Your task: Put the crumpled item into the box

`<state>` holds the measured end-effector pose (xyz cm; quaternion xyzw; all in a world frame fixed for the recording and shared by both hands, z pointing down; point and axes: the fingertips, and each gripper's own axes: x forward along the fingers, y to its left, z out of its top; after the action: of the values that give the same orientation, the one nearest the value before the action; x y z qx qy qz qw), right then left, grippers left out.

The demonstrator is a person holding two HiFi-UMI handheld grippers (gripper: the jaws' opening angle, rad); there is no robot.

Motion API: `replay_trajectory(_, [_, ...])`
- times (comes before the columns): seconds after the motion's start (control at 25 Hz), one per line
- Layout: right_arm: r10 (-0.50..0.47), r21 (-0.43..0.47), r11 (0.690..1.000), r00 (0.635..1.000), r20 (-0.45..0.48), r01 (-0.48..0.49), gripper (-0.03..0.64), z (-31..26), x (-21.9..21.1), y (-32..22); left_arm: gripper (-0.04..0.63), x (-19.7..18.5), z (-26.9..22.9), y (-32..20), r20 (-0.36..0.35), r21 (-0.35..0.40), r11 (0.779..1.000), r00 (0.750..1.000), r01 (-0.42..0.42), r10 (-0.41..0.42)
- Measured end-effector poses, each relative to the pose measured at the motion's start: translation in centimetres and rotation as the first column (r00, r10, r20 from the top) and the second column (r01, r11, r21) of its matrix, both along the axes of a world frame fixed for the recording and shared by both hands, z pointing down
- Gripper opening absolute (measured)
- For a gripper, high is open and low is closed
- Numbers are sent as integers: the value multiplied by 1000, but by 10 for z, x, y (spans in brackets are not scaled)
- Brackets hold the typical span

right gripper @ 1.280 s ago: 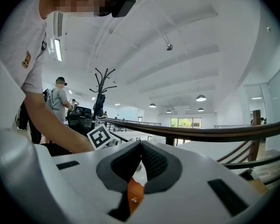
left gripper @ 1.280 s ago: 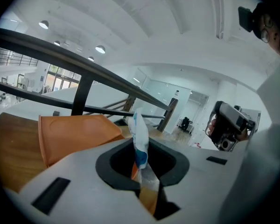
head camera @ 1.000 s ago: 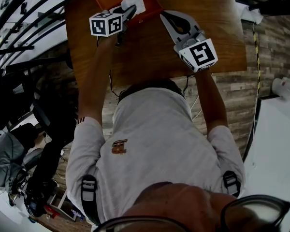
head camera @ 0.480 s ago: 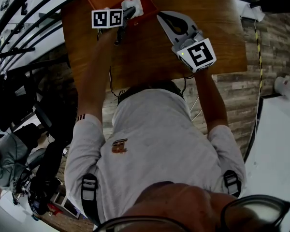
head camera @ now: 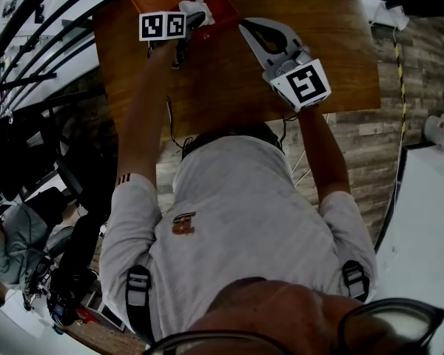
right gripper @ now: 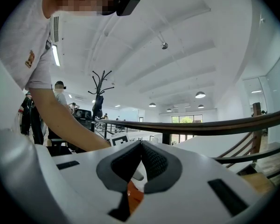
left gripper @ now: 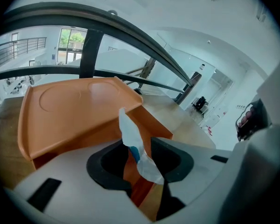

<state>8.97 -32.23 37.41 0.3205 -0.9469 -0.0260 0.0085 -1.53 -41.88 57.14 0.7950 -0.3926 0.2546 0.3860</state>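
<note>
The left tool (left gripper: 138, 146), jaws opening, has the crumpled tissue (left gripper: 129, 133) loose between them over the orange box (left gripper: 74, 111) at centre frame; it should open fully before lifting, while the right tool (right gripper: 141, 146) stays closed and empty.

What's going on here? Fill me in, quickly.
A person is working two handheld grippers at a wooden table. The left tongs are over the orange box, jaws opening, with the crumpled white item between them. The right tongs are shut and empty, off to the side of the box.
</note>
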Motion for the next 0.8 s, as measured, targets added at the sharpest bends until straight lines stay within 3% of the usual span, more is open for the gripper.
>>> replay_trajectory(0.32, [-13,0,1000,1000,14,13,32,1,0,-2,204,-10,-3,8,97,14,1000,995,-19,17])
replay_trajectory(0.52, [-25,-42,999,1000,5,25,32,7,-11,-1,213,-33,1,18,219,20,998,974,-67,61])
replay_trajectory(0.68, [-35,-50,998,999,-3,34,32,9,-15,0,213,-38,4,20,227,14,998,972,-66,61])
replay_trajectory(0.8, [-34,-43,998,999,5,34,32,8,-16,0,217,-42,9,22,317,9,993,942,-116,107])
